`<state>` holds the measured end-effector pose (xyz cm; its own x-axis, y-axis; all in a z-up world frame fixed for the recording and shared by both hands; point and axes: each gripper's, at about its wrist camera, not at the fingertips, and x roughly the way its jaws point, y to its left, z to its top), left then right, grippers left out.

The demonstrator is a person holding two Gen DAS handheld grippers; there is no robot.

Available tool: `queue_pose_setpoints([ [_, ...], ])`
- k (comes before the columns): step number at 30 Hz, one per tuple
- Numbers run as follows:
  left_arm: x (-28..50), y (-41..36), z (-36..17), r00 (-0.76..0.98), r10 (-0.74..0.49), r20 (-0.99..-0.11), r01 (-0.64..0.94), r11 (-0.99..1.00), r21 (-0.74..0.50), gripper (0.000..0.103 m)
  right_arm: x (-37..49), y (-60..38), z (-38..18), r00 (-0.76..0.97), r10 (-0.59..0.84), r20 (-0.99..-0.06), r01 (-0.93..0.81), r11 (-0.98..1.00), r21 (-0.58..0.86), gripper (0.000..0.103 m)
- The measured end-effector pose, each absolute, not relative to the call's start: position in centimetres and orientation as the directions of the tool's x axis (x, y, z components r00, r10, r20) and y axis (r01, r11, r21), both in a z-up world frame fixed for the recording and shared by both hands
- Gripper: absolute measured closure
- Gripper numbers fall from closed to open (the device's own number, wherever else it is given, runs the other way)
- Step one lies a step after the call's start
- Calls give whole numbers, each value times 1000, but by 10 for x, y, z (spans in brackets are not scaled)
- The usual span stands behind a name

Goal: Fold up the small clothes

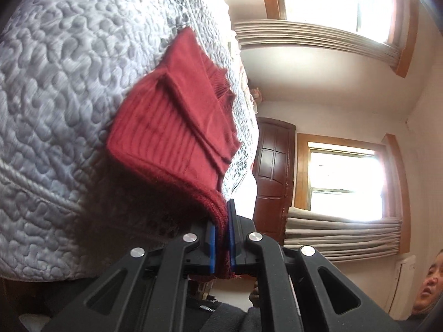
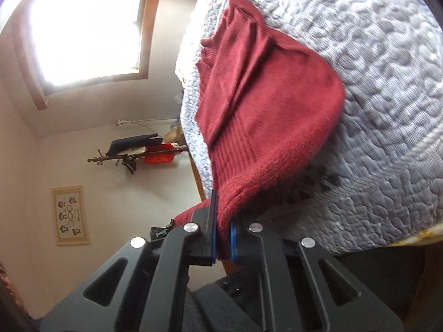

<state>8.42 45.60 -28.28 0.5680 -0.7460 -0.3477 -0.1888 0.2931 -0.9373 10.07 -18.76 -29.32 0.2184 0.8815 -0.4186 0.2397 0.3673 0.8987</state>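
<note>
Left wrist view: left gripper (image 1: 222, 238) nearest, its blue-padded fingers (image 1: 211, 244) pressed together on the thick knit hem of a red sweater (image 1: 177, 127). Beyond the grip the sweater runs up onto the quilted grey bed cover (image 1: 61, 88), lying partly folded, one flap doubled over the ribbed body. Farther right: a dark wooden door (image 1: 272, 174), two bright windows (image 1: 343, 182), bunched curtains, and part of a person at the lower right edge.

Right wrist view: right gripper (image 2: 223, 238) likewise clamped on another part of the same hem, sweater (image 2: 265, 105) lifted off the bed cover (image 2: 387, 110) near the grip and resting on it farther away. Far left: window (image 2: 85, 33), coat rack (image 2: 138, 152), framed picture (image 2: 70, 215).
</note>
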Motion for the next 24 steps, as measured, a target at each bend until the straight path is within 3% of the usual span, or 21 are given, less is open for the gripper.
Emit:
queue_pose_setpoints([
  [11, 162, 470, -270, 600, -733, -321, -197, 254, -947, 97, 174, -181, -287, 251, 885, -392, 251, 332, 909, 98],
  [24, 254, 494, -331, 599, -665, -447, -393, 242, -887, 97, 273, -183, -344, 218, 854, -473, 368, 377, 850, 98],
])
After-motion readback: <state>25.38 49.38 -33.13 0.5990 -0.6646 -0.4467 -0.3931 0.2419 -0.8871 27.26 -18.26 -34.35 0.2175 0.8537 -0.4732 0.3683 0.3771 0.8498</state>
